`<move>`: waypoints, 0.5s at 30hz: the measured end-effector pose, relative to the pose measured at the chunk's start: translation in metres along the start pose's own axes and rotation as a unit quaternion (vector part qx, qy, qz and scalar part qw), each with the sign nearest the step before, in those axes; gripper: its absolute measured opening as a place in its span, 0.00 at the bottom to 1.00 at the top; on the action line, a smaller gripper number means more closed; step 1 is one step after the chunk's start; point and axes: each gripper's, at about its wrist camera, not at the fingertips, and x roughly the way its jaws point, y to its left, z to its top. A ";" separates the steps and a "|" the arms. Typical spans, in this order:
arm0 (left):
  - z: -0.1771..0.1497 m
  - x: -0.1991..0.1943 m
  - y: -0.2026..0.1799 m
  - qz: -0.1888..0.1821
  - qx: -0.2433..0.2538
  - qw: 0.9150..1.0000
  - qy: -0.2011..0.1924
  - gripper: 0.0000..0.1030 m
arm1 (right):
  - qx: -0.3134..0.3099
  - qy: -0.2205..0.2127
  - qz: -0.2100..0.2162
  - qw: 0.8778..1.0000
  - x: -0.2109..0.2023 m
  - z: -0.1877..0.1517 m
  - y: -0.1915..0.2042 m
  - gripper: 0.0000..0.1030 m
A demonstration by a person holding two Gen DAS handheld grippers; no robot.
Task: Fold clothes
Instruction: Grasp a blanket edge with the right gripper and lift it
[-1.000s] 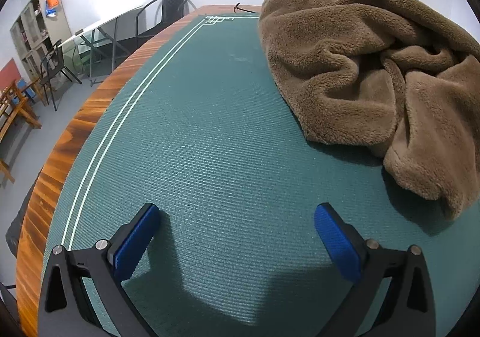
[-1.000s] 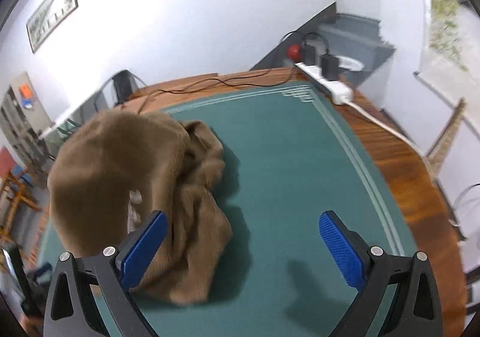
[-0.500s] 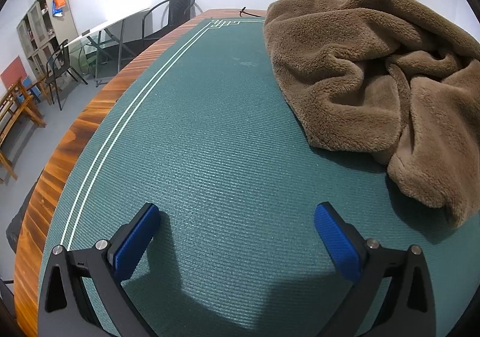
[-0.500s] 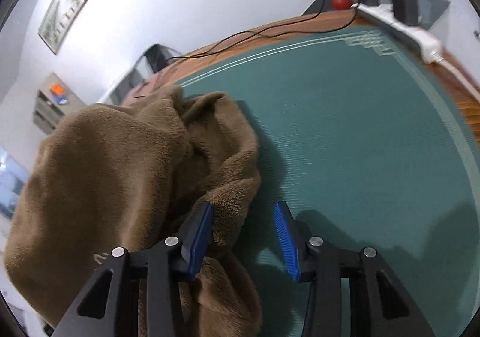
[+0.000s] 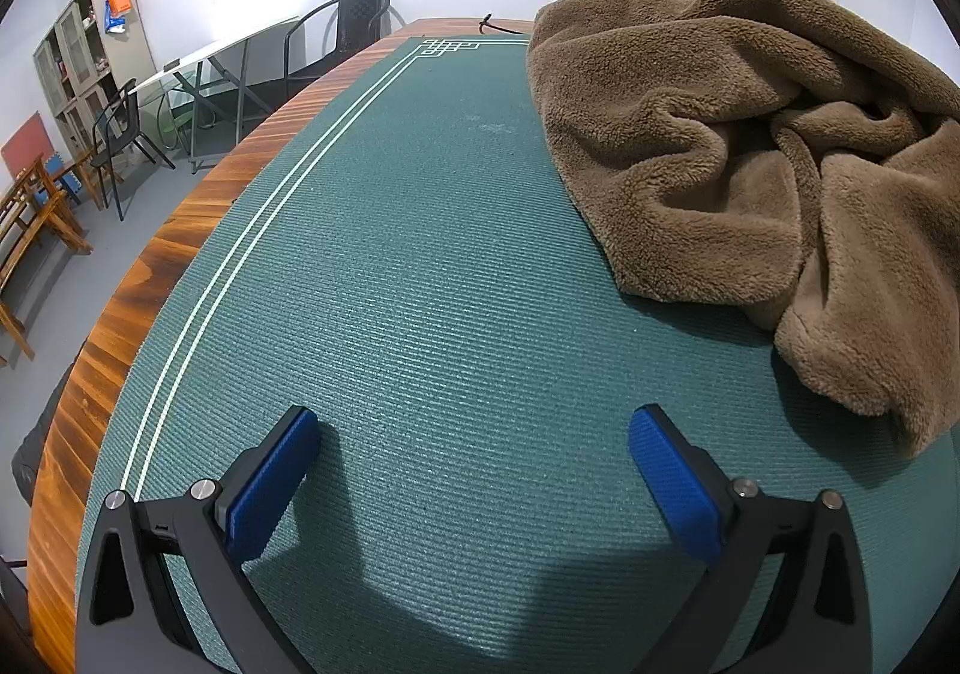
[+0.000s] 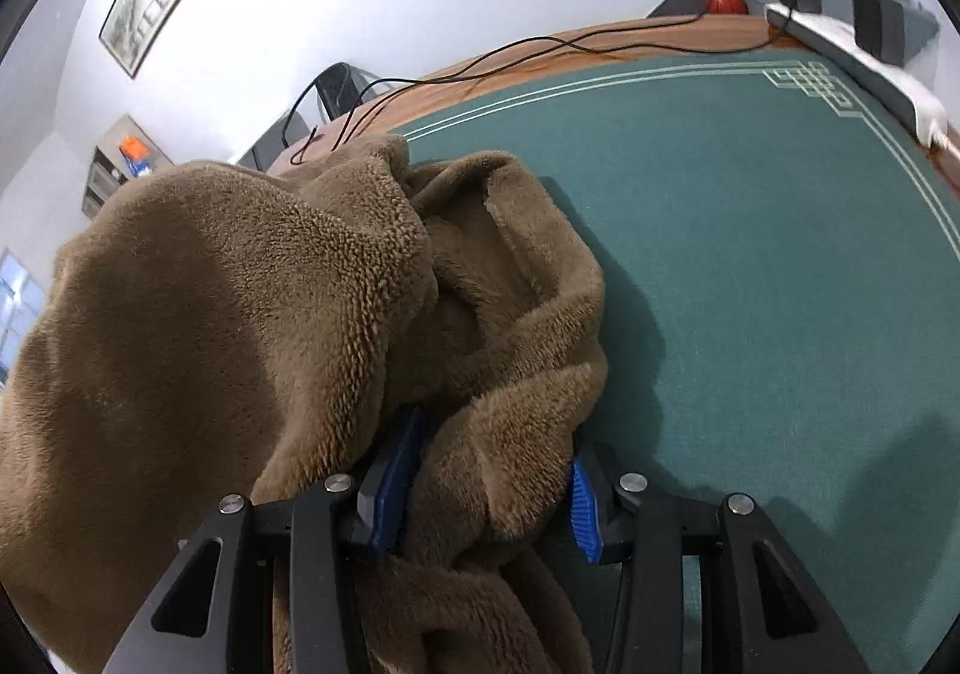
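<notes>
A crumpled brown fleece garment (image 5: 750, 164) lies in a heap on the green mat (image 5: 420, 284), to the upper right in the left wrist view. My left gripper (image 5: 474, 470) is open and empty, low over the mat, well short of the heap. In the right wrist view the same garment (image 6: 270, 314) fills the left half. My right gripper (image 6: 489, 485) is shut on a thick fold of the fleece; the blue pads (image 6: 393, 485) press it from both sides.
The mat covers a wooden table with its edge (image 5: 150, 278) at the left. A white power strip (image 6: 864, 68) with black plugs and black cables (image 6: 480, 68) lies along the far edge. Chairs (image 5: 336, 44) and a glass table stand beyond.
My right gripper moved left into the garment and closed from wide open onto a fold of fleece. My left gripper stayed open and drifted slightly.
</notes>
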 end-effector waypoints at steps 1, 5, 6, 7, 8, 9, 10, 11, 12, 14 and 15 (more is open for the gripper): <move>0.000 0.000 0.000 0.000 0.000 1.000 0.000 1.00 | -0.003 0.002 -0.002 1.000 0.000 0.000 0.001 0.30; 0.000 0.001 0.000 0.000 0.000 1.000 0.000 1.00 | -0.002 -0.017 -0.024 1.000 -0.016 -0.002 0.005 0.18; 0.000 0.001 0.000 0.000 0.000 1.000 0.000 1.00 | -0.009 -0.035 -0.039 0.999 -0.028 -0.002 0.007 0.17; 0.000 0.001 0.000 0.000 0.000 1.000 0.000 1.00 | -0.016 -0.052 -0.054 0.997 -0.040 -0.001 0.010 0.17; 0.000 0.001 0.001 0.000 0.000 1.000 -0.001 1.00 | -0.023 -0.071 -0.070 0.995 -0.053 0.000 0.012 0.17; 0.000 0.001 0.001 0.000 0.000 1.000 -0.001 1.00 | -0.030 -0.092 -0.088 0.991 -0.068 0.001 0.016 0.16; 0.000 0.001 0.001 0.000 0.000 1.000 -0.001 1.00 | -0.038 -0.109 -0.103 0.988 -0.080 0.003 0.020 0.16; 0.001 0.002 0.001 0.000 0.000 1.000 -0.001 1.00 | -0.046 -0.127 -0.117 0.984 -0.092 0.005 0.024 0.16; 0.001 0.002 0.001 0.000 0.000 1.000 -0.001 1.00 | -0.055 -0.145 -0.132 0.979 -0.104 0.007 0.030 0.16; 0.001 0.003 0.001 0.000 0.000 1.000 -0.001 1.00 | -0.075 -0.181 -0.161 0.967 -0.128 0.010 0.044 0.16; 0.001 0.003 0.001 0.000 0.000 1.000 -0.001 1.00 | -0.088 -0.199 -0.176 0.960 -0.138 0.010 0.053 0.16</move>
